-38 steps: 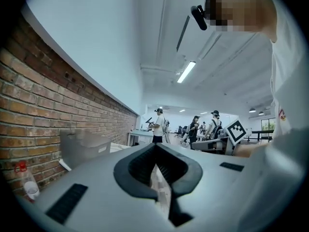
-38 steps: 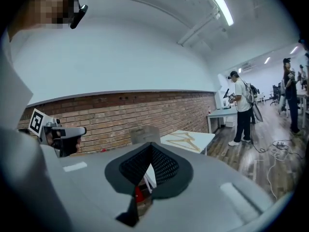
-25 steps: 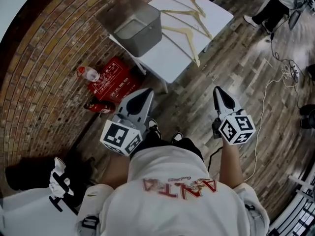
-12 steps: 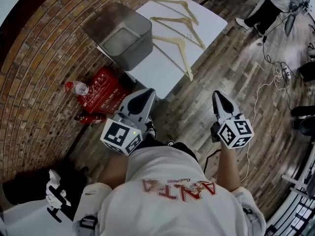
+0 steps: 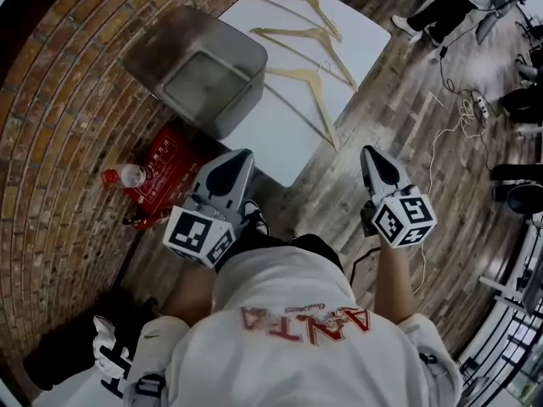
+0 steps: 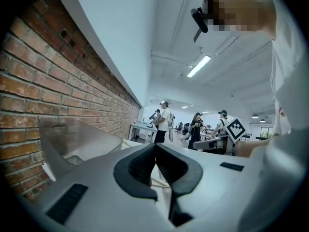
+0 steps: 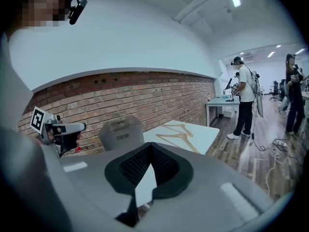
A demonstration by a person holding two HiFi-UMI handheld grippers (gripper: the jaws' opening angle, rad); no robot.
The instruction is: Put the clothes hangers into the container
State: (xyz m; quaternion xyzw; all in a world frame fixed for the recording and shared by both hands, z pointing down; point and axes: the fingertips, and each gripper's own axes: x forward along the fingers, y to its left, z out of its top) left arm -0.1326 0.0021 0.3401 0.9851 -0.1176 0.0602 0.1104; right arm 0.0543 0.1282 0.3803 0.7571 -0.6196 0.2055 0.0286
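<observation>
Left gripper (image 5: 237, 161) — jaws fully together, with nothing between the pads. The left gripper view showed the tips meeting with no gap. Right gripper (image 5: 370, 154) — jaws likewise together and empty, as its own view showed. Both grippers were held in front of the person's body, above the wood floor (image 5: 399, 125), short of the table (image 5: 361, 36) and touching nothing.

Three wooden hangers lay flat on the white table, side by side and apart from one another: the far hanger (image 5: 299, 5), the middle hanger (image 5: 310, 41) and the near hanger (image 5: 307, 91). The near hanger reached close to the table edge facing the right gripper. All three were outside the container.

The container (image 5: 204, 70), a grey open-topped bin, stood at the table's left end, next to the brick wall (image 5: 59, 83) and just beside the near hanger's left arm. In the right gripper view it appeared to the left of the hangers, with the left gripper further left again.

On the floor below the container lay a red pack (image 5: 165, 164), with a bottle (image 5: 123, 176) just beside it. A light cable (image 5: 441, 142) ran across the floor to the right of the table. Another person (image 5: 441, 7) stood well beyond the table's far end
</observation>
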